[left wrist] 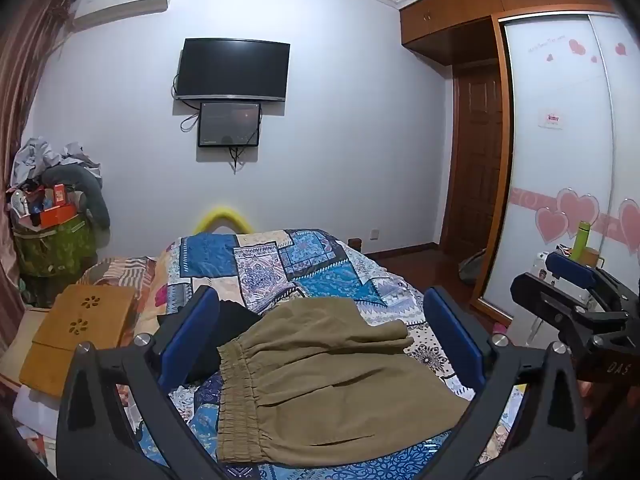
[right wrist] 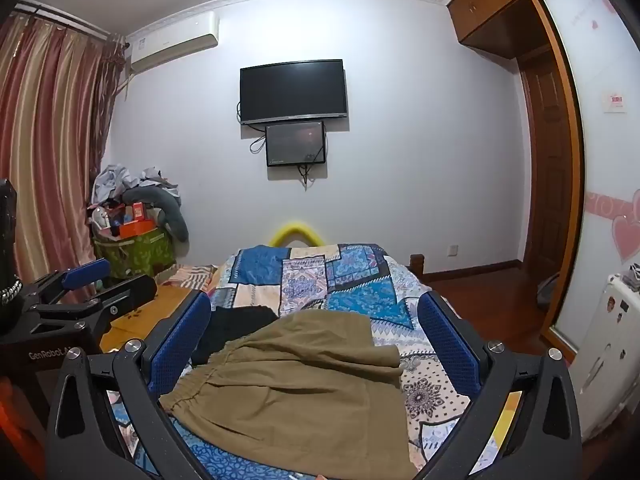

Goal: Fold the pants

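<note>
Olive-khaki pants (left wrist: 320,376) with an elastic waistband lie folded over on the patchwork bedspread (left wrist: 280,264); they also show in the right wrist view (right wrist: 288,392). My left gripper (left wrist: 320,320) is open above the pants, its blue pads wide apart and empty. My right gripper (right wrist: 316,320) is also open and empty above the pants. Each gripper shows in the other's view: the right one at the right edge (left wrist: 576,276), the left one at the left edge (right wrist: 92,280). A black garment (left wrist: 228,328) lies beside the waistband.
A wooden lap tray (left wrist: 80,328) lies at the bed's left. A cluttered green basket (left wrist: 56,240) stands by the curtain. A TV (left wrist: 232,68) hangs on the far wall. A wardrobe with sliding doors (left wrist: 560,160) and a white appliance (right wrist: 608,340) stand to the right.
</note>
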Tool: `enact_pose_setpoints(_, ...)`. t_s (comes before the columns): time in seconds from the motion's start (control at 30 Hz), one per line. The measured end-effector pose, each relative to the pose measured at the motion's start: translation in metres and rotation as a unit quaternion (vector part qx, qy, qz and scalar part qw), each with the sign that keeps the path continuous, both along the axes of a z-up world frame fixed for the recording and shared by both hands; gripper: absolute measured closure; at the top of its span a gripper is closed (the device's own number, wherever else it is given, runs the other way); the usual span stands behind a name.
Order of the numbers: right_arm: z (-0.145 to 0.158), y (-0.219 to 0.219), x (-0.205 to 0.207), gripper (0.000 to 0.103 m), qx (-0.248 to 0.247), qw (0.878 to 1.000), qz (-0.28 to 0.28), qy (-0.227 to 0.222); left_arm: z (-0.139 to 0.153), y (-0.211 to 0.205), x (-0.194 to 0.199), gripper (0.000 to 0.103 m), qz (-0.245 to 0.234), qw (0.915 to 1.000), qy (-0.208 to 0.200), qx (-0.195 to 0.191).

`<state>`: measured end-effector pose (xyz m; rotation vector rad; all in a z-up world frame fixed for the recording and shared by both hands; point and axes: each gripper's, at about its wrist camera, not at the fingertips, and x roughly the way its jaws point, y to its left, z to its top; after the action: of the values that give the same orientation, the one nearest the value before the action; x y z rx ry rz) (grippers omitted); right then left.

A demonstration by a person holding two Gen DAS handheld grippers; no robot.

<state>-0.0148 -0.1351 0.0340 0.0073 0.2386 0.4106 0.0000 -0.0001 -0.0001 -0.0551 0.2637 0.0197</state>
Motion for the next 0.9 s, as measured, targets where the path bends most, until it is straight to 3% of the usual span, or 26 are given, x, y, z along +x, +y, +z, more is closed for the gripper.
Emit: enact_pose_setpoints(0.9,-0.0017,0.0024,0.0010,0.000,-0.001,1.000,0.001,0.008,0.0062,-0.0021,-0.0003,0.000,-0.001,1.0000,-0.008,0.002)
